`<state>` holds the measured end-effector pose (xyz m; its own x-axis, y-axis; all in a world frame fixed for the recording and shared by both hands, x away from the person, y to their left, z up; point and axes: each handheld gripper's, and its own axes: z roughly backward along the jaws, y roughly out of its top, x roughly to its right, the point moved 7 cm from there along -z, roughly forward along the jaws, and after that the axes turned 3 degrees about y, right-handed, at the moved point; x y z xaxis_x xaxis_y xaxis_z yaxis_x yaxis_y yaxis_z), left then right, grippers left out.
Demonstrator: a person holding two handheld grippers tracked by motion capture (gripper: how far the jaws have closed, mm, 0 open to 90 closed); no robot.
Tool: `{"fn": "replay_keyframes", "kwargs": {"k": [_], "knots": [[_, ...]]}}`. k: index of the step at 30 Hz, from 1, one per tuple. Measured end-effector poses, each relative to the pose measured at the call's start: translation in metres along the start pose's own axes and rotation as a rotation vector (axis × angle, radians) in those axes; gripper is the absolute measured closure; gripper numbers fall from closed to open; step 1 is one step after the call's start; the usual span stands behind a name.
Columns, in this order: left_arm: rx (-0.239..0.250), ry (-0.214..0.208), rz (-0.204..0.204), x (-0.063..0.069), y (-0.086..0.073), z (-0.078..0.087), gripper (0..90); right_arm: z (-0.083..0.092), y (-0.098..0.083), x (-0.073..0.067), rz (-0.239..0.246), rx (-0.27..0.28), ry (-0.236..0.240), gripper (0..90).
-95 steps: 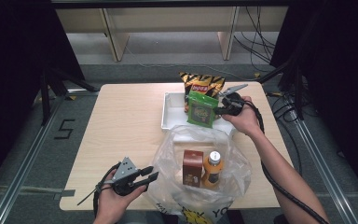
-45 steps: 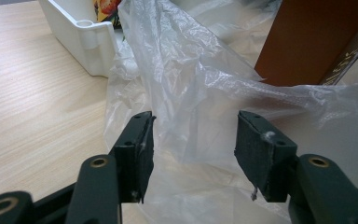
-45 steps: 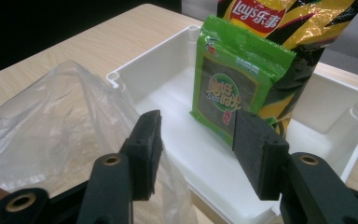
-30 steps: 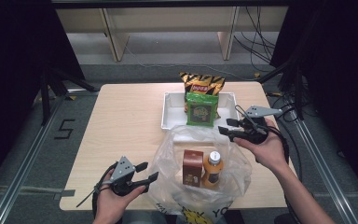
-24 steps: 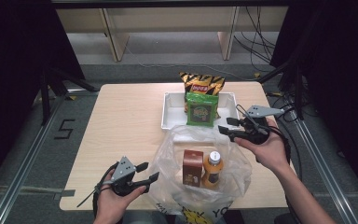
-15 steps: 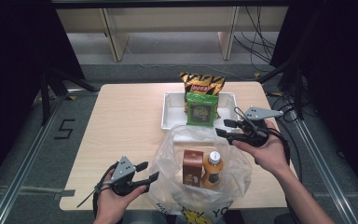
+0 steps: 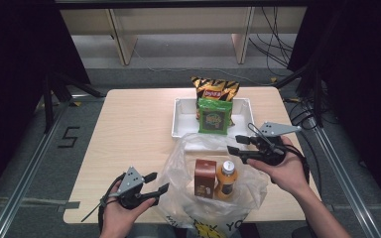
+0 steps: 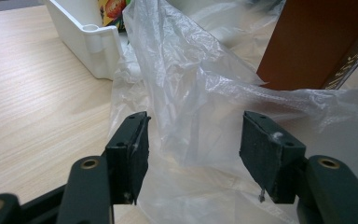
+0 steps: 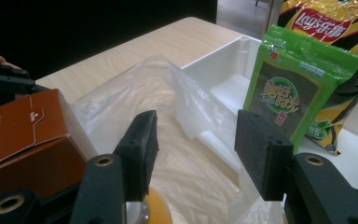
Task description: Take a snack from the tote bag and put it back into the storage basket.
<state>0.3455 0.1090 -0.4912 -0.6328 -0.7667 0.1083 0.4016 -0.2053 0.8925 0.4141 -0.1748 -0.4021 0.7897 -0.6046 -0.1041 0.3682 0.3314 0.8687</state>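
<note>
A clear plastic bag [image 7: 178,171] lies open at the table's near edge, with a brown box [image 7: 204,178] and an orange bottle [image 7: 226,178] standing inside. My left gripper [image 7: 158,182] rests at the bag's left edge, open. In the left gripper view a fold of the bag [image 8: 191,116] lies between the left gripper's [image 8: 193,140] pads without being pressed. My right gripper [image 7: 234,145] hovers open over the bag's far right rim. Through the right gripper's [image 9: 196,140] empty jaws I see the bag [image 9: 135,88] and the green snack packet [image 9: 303,88] behind.
A white tray [image 7: 186,119] stands just beyond the bag, with the green snack packet [image 7: 214,116] upright in it and a yellow chips bag [image 7: 214,89] leaning behind. The left half of the table is bare wood. Cables and table legs lie beyond the far edge.
The right gripper has drawn back from the green packet in the tray, then drifted a little left over the bag's rim. The left gripper has stayed where it was.
</note>
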Motion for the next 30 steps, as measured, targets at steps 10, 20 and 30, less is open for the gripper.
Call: {"fn": "replay_keyframes", "kwargs": {"k": [10,20,30], "knots": [[-0.006,0.007,0.014,0.0,0.0,-0.001,41.5,-0.001,-0.01,-0.005,0.036,-0.027,0.037,45.6],[-0.004,0.007,0.01,0.0,0.0,-0.001,41.6,-0.007,-0.011,-0.014,0.039,-0.013,0.042,42.6],[-0.005,0.008,0.011,0.0,0.0,0.0,41.6,-0.011,-0.014,-0.022,0.026,-0.017,0.063,41.3]]}}
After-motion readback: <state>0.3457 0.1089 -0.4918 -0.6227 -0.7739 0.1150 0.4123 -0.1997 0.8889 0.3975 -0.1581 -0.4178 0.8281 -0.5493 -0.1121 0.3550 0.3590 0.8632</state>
